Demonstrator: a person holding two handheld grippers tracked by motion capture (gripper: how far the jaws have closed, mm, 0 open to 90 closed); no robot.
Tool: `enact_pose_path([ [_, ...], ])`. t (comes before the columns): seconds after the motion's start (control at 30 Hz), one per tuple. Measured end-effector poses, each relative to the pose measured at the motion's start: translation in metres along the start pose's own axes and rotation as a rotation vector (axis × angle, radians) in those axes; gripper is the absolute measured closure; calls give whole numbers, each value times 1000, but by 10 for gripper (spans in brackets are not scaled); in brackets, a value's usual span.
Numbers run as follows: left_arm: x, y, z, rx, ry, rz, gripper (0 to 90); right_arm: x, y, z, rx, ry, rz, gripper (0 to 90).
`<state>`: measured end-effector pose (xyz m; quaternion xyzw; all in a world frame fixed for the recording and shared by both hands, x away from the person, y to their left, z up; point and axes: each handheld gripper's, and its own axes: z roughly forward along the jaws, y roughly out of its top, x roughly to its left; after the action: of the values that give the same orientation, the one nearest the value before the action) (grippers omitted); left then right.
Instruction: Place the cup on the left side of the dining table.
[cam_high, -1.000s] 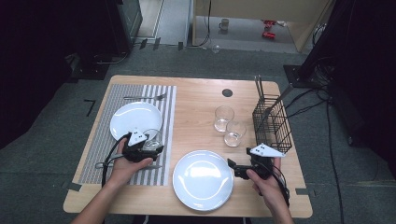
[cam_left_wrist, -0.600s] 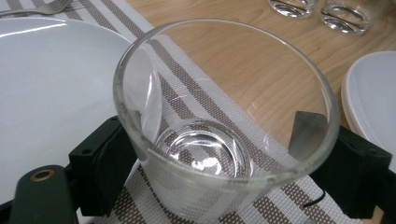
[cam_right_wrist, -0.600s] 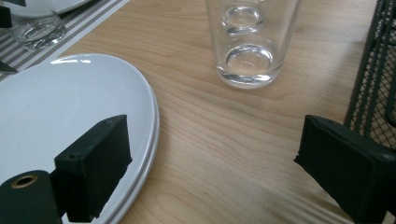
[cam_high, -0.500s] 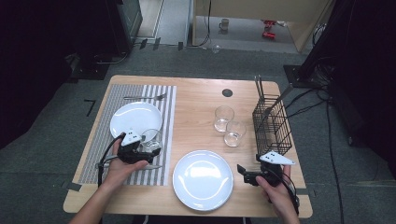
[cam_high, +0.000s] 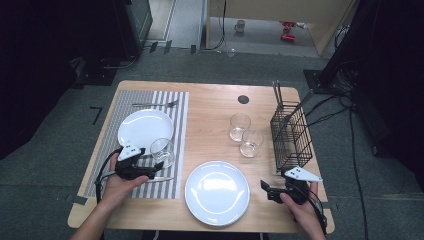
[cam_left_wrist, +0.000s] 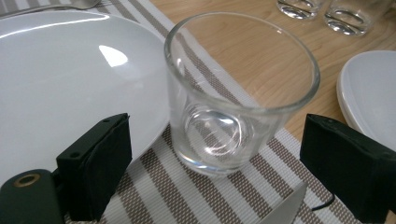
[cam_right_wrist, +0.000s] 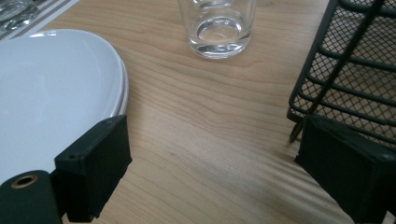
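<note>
A clear empty glass (cam_high: 162, 151) (cam_left_wrist: 240, 93) stands upright on the striped placemat (cam_high: 177, 125), just right of a white plate (cam_high: 145, 127) (cam_left_wrist: 60, 79). My left gripper (cam_high: 156, 169) (cam_left_wrist: 219, 179) is open, with its jaws on either side of the glass and a little short of it, not touching. A knife (cam_high: 161, 179) (cam_left_wrist: 286, 210) lies on the mat beneath it. My right gripper (cam_high: 266, 190) (cam_right_wrist: 210, 172) is open over bare wood, between a second white plate (cam_high: 217, 192) (cam_right_wrist: 51, 93) and the black mesh basket (cam_high: 291, 137) (cam_right_wrist: 355, 70).
Two more empty glasses (cam_high: 239, 126) (cam_high: 251, 143) stand mid-table left of the basket; the nearer glass (cam_right_wrist: 219, 28) is ahead of my right gripper. A fork (cam_high: 155, 104) lies at the mat's far edge. A dark round hole (cam_high: 243, 99) is in the tabletop.
My left gripper has drawn back a little toward the table's front, leaving the glass standing on the mat. My right gripper has moved right and back, away from the front plate.
</note>
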<state>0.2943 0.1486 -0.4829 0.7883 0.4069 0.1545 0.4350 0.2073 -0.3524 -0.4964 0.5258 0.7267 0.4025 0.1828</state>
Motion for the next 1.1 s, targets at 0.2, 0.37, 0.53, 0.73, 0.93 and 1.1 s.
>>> enact_pose_path([
  [0.2,9,-9,-17,0,26,-18,83,-6,-4,-5,4,-21,1,88],
  [0.37,16,-19,-29,4,52,-35,83,-12,-7,-10,6,-35,8,87],
  [0.53,23,-27,-39,9,73,-49,83,-17,-10,-14,9,-51,16,88],
  [0.73,30,-38,-50,13,115,-77,83,-25,-16,-18,12,-75,37,88],
  [0.93,37,-48,-60,15,143,-101,83,-31,-23,-22,19,-96,45,88],
  [1.1,44,-55,-70,16,173,-124,83,-38,-30,-25,29,-118,55,88],
])
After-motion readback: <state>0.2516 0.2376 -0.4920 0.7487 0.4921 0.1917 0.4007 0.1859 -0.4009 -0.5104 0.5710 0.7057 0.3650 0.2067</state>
